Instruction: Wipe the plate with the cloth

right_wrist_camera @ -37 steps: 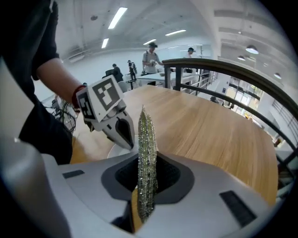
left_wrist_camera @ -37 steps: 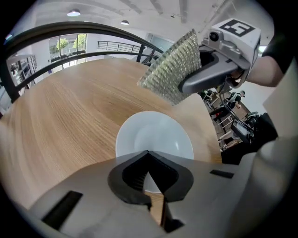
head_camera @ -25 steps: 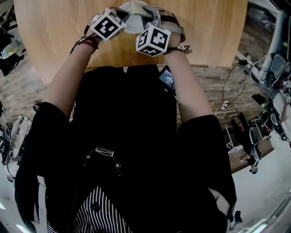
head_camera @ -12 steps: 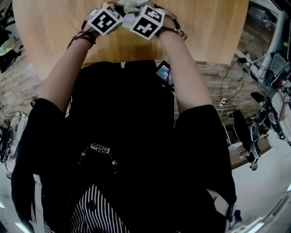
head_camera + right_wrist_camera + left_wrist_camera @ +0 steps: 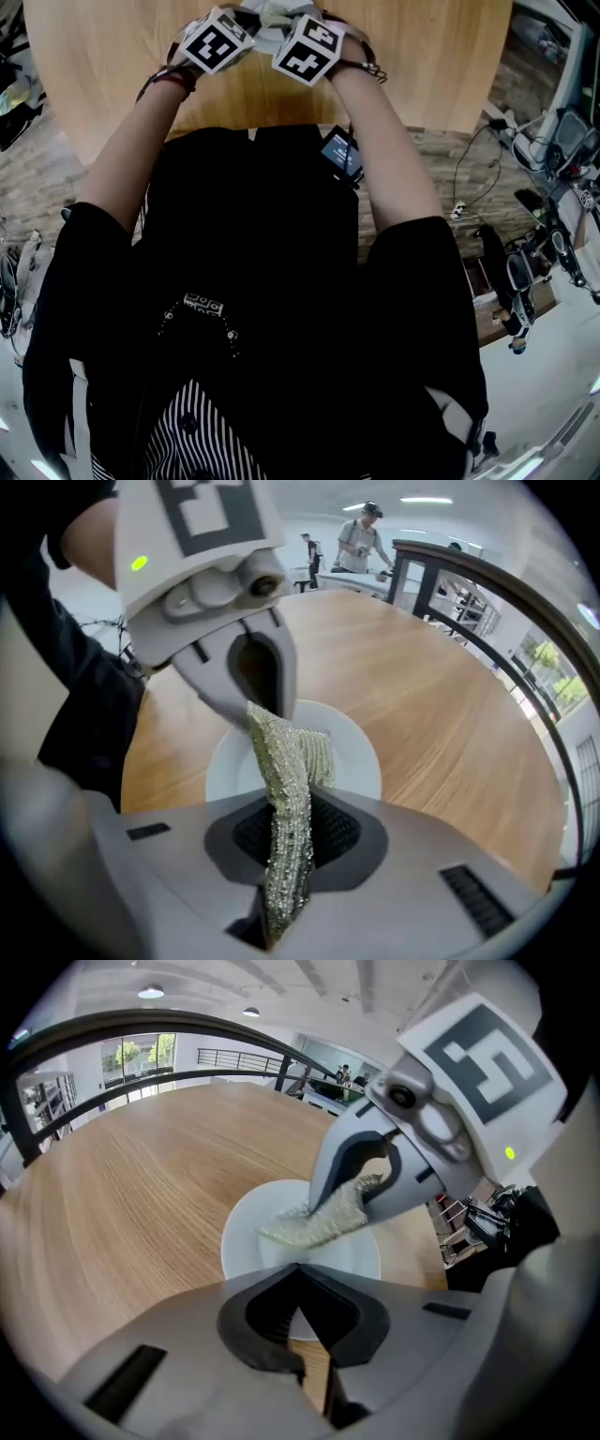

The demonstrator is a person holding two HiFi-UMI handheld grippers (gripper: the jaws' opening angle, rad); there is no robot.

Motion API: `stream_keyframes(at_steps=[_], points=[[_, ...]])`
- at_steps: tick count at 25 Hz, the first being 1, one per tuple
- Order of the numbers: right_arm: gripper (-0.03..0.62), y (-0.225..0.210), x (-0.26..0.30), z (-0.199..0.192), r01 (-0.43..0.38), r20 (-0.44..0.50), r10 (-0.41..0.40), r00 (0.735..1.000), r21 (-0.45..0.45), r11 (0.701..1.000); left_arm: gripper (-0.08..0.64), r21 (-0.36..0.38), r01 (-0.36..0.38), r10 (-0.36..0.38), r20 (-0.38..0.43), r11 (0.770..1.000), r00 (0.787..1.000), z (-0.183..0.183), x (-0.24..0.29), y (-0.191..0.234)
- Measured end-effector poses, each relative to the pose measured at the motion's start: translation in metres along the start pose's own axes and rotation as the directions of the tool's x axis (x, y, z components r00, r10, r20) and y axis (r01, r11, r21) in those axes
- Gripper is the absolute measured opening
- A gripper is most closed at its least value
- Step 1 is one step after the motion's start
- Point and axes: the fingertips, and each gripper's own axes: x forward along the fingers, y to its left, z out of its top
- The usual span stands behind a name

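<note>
Slid toward 12 o'clock mid-wipe, dragging sparkly greenish cloth [image 5: 292, 761] clamped in right tongs [image 5: 286, 810] across round white plate [image 5: 354, 754], left tongs [image 5: 300, 1269] together.

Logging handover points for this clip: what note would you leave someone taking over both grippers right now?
Left gripper: jaws together, empty, tips down at the plate's rim; contact unclear.
Right gripper: shut on the cloth, whose free end lies on the plate.
Plate sits flat on the wooden table.
Done: cloth gripped and laid on the plate.
Left: sweep it across the plate; how much is already wiped cannot be told.
</note>
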Motion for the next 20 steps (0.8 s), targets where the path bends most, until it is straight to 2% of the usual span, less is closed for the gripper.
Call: stream_keyframes(at_steps=[3, 5, 9, 13, 15, 17, 19, 20], points=[[0.043, -0.035, -0.009, 0.016, 0.02, 0.049, -0.025, 0.999, 0.093, 0.995, -0.005, 0.001, 0.019, -0.019, -0.021, 1.0, 1.0, 0.001, 0.001, -0.002], [0.043, -0.041, -0.012, 0.02, 0.025, 0.046, -0.031, 0.998, 0.125, 0.992, -0.005, 0.008, 0.026, -0.026, -0.027, 1.0, 0.999, 0.002, 0.002, -0.001], [0.043, -0.014, -0.008, 0.012, -0.046, 0.07, 0.031, 0.997, 0.229, 0.972, -0.005, -0.005, 0.013, -0.013, -0.012, 1.0, 1.0, 0.003, -0.001, 0.002], [0.043, 0.021, -0.007, 0.005, -0.122, 0.126, 0.086, 0.988, 0.323, 0.938, -0.005, 0.04, -0.03, 0.031, -0.013, 0.999, 0.999, 0.008, -0.003, 0.006], [0.043, 0.028, -0.007, 0.006, -0.143, 0.151, 0.096, 0.984, 0.344, 0.928, -0.005, 0.041, -0.025, 0.026, -0.021, 0.999, 0.999, 0.003, -0.002, 0.002], [0.043, 0.021, -0.007, 0.008, -0.115, 0.133, 0.078, 0.988, 0.304, 0.946, -0.005, 0.036, -0.01, 0.011, -0.032, 0.999, 0.999, -0.002, -0.001, -0.004], [0.043, -0.005, -0.007, 0.01, -0.033, 0.103, 0.006, 0.995, 0.267, 0.963, -0.005, 0.057, -0.021, 0.023, -0.036, 0.998, 0.999, 0.004, -0.004, -0.002], [0.043, -0.024, -0.01, 0.011, 0.005, 0.1, -0.033, 0.994, 0.272, 0.962, -0.005, 0.071, -0.029, 0.032, -0.038, 0.997, 0.999, 0.009, -0.004, -0.001]])
